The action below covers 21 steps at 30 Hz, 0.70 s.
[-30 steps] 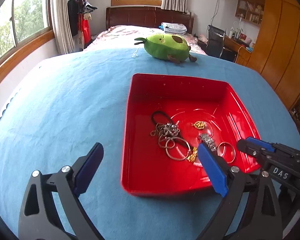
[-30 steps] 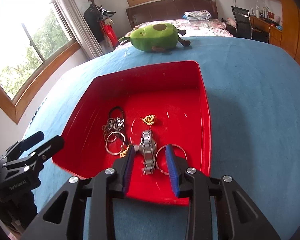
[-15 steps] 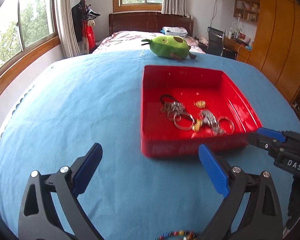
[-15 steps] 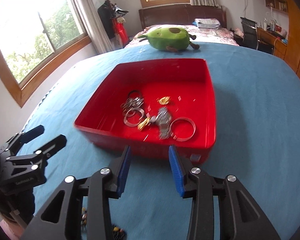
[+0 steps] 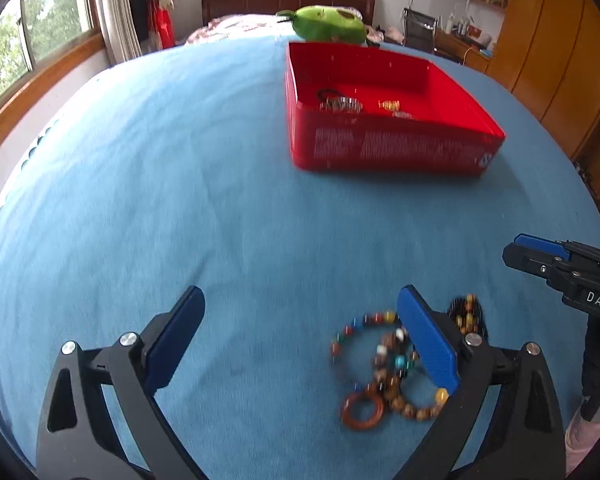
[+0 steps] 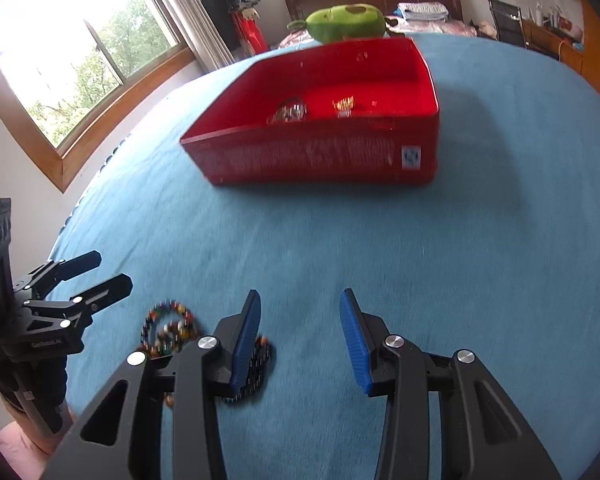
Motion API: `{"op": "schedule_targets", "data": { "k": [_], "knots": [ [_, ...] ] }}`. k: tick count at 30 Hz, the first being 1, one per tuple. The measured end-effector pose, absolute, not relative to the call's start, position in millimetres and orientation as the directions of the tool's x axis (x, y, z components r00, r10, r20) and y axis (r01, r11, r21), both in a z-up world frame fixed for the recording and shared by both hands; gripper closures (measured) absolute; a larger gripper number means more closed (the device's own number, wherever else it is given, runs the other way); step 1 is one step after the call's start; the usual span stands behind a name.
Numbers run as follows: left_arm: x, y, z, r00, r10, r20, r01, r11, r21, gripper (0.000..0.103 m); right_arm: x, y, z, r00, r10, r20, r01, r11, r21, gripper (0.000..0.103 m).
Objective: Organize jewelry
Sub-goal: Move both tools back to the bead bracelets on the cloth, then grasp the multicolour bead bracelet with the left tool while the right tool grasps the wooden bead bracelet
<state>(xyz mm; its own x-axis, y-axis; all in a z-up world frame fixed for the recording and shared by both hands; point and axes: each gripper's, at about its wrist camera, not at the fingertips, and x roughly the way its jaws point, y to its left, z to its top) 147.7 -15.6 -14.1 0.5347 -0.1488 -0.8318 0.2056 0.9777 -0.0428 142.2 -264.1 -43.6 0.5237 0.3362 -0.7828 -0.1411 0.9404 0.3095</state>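
A red tray (image 5: pixel 396 148) stands on the blue cloth and holds metal rings (image 5: pixel 340 104) and a gold piece (image 5: pixel 389 105); it also shows in the right wrist view (image 6: pixel 320 156). A heap of beaded bracelets (image 5: pixel 384 360) with a brown ring (image 5: pixel 362 412) lies on the cloth near me, partly behind my left gripper's right finger. My left gripper (image 5: pixel 300 336) is open and empty. My right gripper (image 6: pixel 300 336) is open and empty, with the bracelets (image 6: pixel 168 328) just to its left.
A green avocado plush (image 5: pixel 328 24) lies beyond the tray. The blue cloth (image 5: pixel 160 160) covers the whole table. Windows are on the left, wooden cabinets on the right, a bed behind.
Both grippers have pulled back from over the tray toward the near side of the table and dropped lower. The beaded bracelets have come into view. The right gripper has opened wider.
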Motion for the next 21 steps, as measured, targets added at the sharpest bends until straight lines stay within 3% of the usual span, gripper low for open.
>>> {"op": "schedule_targets", "data": {
  "k": [7,10,17,21],
  "knots": [
    [135,-4,-32,0.463,-0.162,-0.871,0.205,0.976,-0.073,0.008,128,-270,-53,0.506,0.346,-0.790,-0.122,0.935,0.332,0.062],
    [133,-5,-34,0.433,-0.166,-0.886,0.214,0.974,-0.078,0.029,128,-272,-56,0.500,0.354,-0.791,-0.112,0.932,0.346,0.062],
    [137,-11,-47,0.362,-0.204,-0.910,0.238,0.964,-0.121,0.034,121,-270,-54,0.506,0.365,-0.782,-0.126,0.928,0.351,0.062],
    [141,-20,-53,0.373,-0.152,-0.915,0.246,0.967,-0.060,0.040,118,-265,-50,0.511,0.371,-0.775,-0.140,0.926,0.351,0.062]
  ]
}}
